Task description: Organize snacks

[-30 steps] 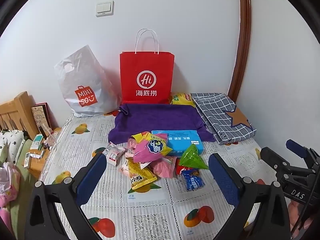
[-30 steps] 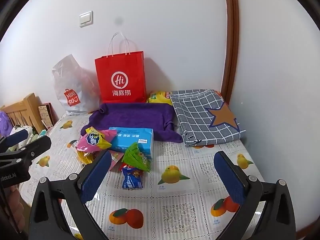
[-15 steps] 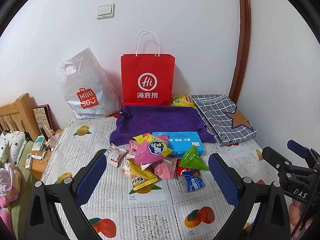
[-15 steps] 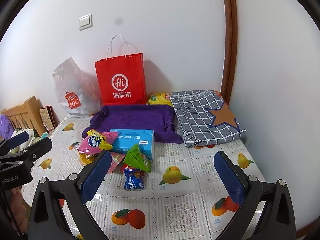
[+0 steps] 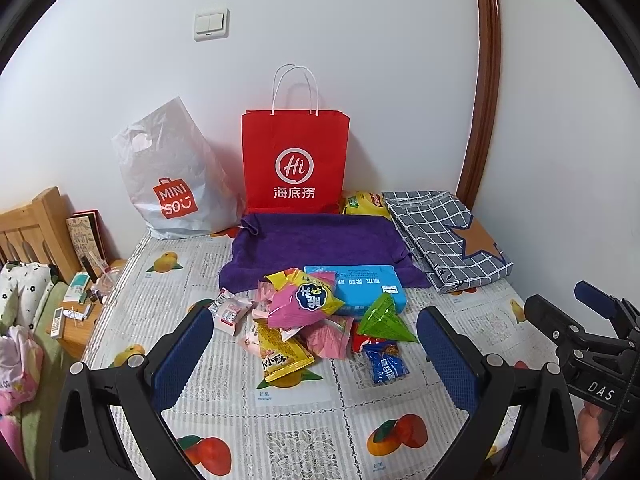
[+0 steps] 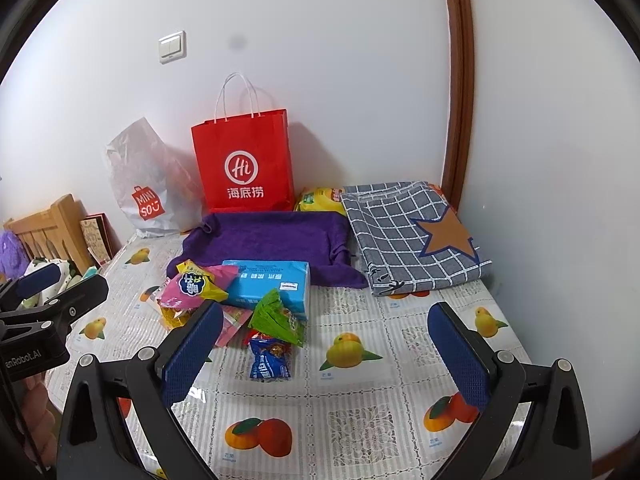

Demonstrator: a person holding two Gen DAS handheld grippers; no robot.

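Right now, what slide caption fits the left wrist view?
Open left gripper faces a loose heap of snack packets before a red paper bag on the fruit-print tablecloth.

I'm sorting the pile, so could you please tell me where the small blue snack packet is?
The blue snack packet lies on the tablecloth at the pile's near right edge, just in front of the green cone-shaped packet.

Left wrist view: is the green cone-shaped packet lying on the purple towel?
No, the green cone-shaped packet lies on the fruit-print tablecloth, in front of the blue box and clear of the purple towel.
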